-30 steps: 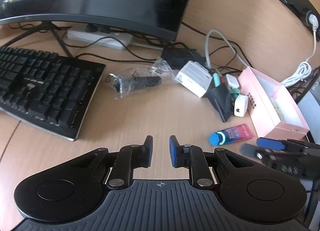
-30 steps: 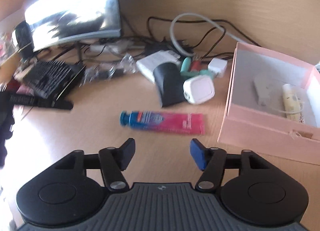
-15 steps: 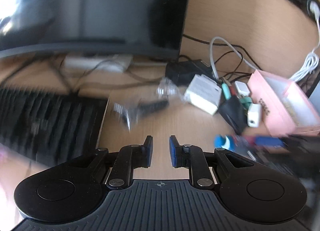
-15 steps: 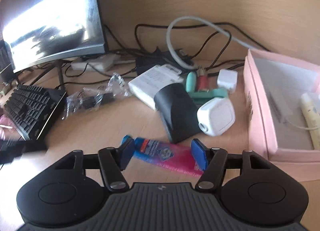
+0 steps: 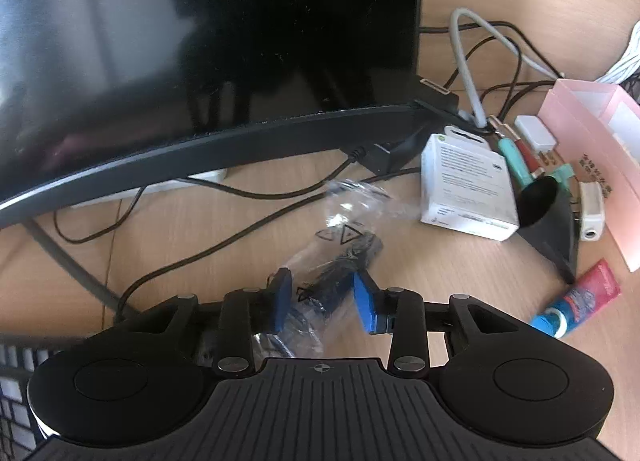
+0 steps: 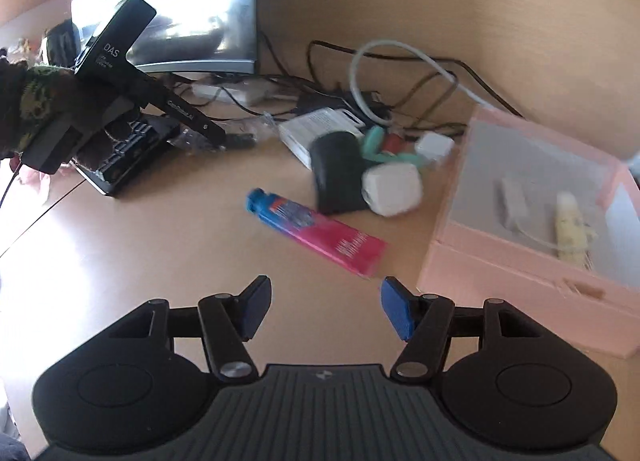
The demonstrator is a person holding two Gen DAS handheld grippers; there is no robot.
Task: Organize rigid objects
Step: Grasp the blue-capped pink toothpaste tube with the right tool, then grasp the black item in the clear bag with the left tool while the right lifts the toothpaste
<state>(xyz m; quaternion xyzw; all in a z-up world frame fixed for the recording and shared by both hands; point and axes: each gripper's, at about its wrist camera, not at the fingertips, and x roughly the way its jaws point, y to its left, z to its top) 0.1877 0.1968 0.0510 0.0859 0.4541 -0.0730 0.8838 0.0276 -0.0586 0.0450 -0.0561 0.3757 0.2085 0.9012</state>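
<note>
A clear plastic bag with a black item lies on the wooden desk in the left wrist view. My left gripper straddles its near end, jaws opening, blue pads beside the bag and not pressing on it. In the right wrist view my right gripper stands open over bare desk. A pink tube with a blue cap lies just ahead of it. The open pink box at the right holds a cream tube and a small grey piece.
A white carton, black pouch, white charger and coloured plugs crowd together beside tangled cables. The monitor overhangs the bag. A keyboard lies left. A hand in a patterned sleeve holds the left gripper.
My left gripper swept right and forward from the keyboard side to the bagged item, and its shut jaws parted around it. The right gripper pulled back off the pink tube, still open.
</note>
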